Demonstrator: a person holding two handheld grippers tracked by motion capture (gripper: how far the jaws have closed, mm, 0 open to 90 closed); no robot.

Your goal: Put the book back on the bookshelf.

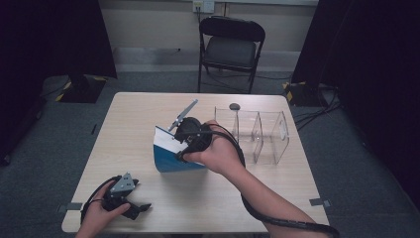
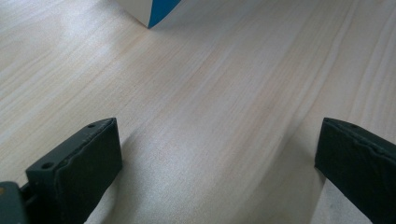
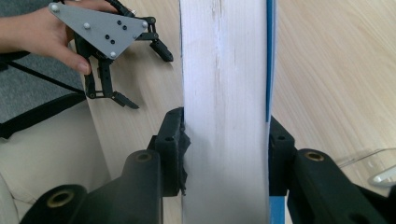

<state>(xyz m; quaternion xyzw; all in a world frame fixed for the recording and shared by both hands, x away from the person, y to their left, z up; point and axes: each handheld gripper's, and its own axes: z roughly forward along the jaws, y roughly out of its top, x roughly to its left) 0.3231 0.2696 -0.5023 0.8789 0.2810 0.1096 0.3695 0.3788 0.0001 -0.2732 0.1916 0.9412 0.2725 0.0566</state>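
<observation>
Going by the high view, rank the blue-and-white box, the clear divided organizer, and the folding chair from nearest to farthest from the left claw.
1. Blue-and-white box, mid-table, up and right of the left claw.
2. Clear divided organizer, on the table's right side.
3. Folding chair, on the floor beyond the table's far edge.

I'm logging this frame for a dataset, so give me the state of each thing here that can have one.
Right gripper: shut on the book, jaws pressing both sides.
Book: blue and white, closed, tilted, lower edge on the table.
Left gripper: open, holding nothing, low over the table's near left corner.
Clear divider rack: upright, compartments empty.
Folding chair: unfolded, unoccupied.
</observation>
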